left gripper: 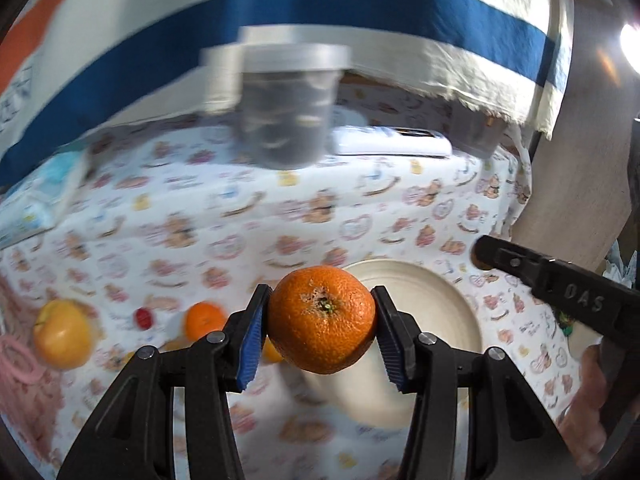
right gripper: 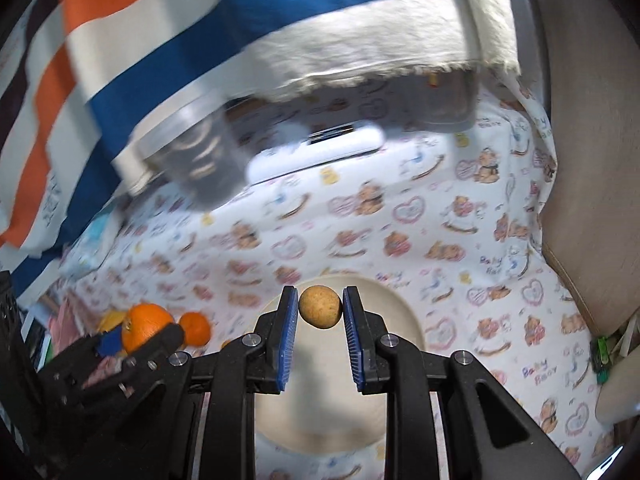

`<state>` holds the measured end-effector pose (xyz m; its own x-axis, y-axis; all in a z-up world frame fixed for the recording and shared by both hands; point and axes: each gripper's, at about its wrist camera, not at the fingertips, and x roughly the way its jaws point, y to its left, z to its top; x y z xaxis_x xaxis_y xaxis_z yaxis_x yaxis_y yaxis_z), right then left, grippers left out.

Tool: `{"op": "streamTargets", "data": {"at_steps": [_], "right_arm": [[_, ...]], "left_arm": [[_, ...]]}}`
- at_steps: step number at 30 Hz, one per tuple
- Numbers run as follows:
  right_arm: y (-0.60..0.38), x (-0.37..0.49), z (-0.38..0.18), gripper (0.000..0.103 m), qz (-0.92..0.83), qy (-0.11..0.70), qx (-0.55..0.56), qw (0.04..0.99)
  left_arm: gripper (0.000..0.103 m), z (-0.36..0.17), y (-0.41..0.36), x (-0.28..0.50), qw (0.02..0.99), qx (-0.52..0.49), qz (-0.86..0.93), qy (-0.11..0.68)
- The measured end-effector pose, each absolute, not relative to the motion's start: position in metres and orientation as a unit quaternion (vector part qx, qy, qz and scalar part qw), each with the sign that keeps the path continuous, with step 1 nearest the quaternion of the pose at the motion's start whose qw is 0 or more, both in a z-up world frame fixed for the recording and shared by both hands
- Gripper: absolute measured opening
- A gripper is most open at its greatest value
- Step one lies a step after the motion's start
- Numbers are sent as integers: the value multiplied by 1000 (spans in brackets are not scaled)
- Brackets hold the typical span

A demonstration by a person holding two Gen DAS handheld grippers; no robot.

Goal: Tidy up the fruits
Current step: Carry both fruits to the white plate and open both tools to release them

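The left tool (left gripper: 322, 322) clamps a mandarin (left gripper: 321, 319) at lower centre of the frame, above a cream plate (left gripper: 432, 300) on the desk (left gripper: 280, 208). The right tool (right gripper: 320, 308) pinches a small tan fruit (right gripper: 320, 306) at frame centre, over that plate.

We see a mandarin (left gripper: 322, 318) with dull, pitted peel between ribbed blue pads (left gripper: 250, 346) on matt black plastic tongs (left gripper: 320, 336). The small tan fruit (right gripper: 320, 306) looks finely speckled, matt. Printed cloth (right gripper: 400, 220) covers the tabletop; the cream plate (right gripper: 392, 308) is smooth.
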<state>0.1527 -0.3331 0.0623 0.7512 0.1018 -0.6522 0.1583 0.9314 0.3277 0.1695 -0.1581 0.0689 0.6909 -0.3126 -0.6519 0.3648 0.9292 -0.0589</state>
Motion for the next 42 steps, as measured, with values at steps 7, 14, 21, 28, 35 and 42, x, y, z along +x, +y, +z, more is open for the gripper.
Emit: {"op": "streamTargets", "data": {"at_steps": [7,14,21,28,35,42], "right_arm": [[-354,169,24,24,-31,382,197,902],[-348,187,-7,24,-32,427,182,885],[-340,193,-23,24,-34,448,175,876],[-342,194,-28,24,-37,454,177,873],[-344,196,-31,24,-39,460,175,870],[-344,198,-36,24,-39,466,175,867]], "left_arm": [[49,29,-186,208,908,37,-188,373],[49,-4,-189,223,904,48,-186,382],[49,-14,-187,228,900,47,-195,387],[49,-22,-194,228,899,74,-190,386],[50,-20,-197,223,908,89,-187,365],[53,-20,-198,223,909,94,-187,359]]}}
